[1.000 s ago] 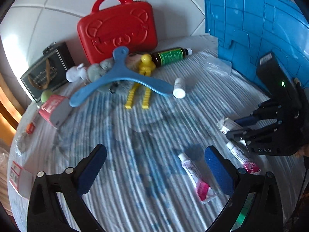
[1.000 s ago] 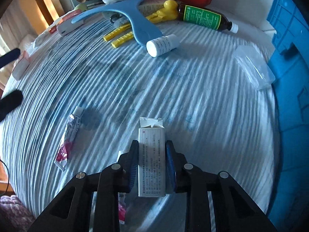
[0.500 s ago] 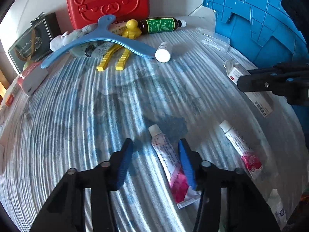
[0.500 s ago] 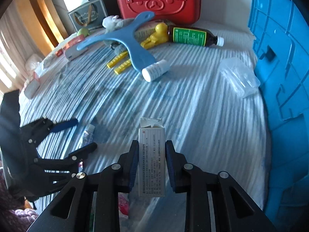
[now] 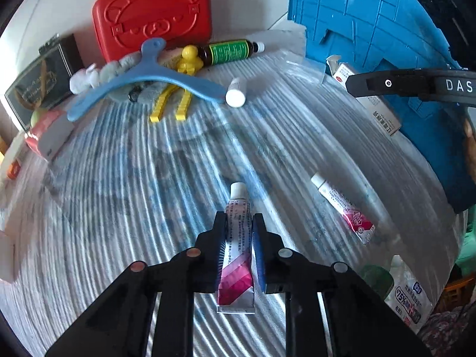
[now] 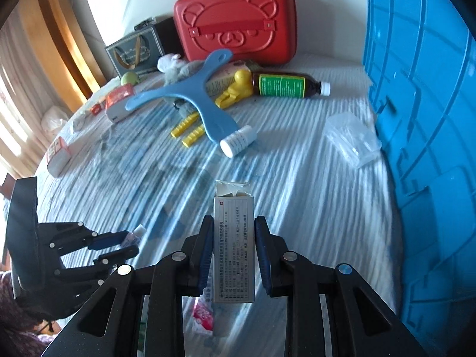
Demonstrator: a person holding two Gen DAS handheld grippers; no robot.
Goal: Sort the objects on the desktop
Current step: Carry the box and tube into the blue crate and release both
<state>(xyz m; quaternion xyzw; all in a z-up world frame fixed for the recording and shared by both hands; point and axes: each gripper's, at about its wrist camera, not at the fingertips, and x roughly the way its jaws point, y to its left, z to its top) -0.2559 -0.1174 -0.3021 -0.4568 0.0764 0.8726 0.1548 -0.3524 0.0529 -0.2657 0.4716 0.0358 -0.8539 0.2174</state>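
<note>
Tube (image 5: 345, 208) beside blue crate (image 5: 372, 23).

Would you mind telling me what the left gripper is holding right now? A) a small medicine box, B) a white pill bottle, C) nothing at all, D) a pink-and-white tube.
D: in the left wrist view the left gripper is shut on the pink-and-white tube, while the medicine box sits in the right gripper.

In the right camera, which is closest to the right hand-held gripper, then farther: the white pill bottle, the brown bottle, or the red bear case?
From the right hand-held gripper:
1. White round pill bottle, mid-table.
2. Brown glass bottle with green label, lying farther back.
3. Red plastic bear case, standing at the wall.
</note>
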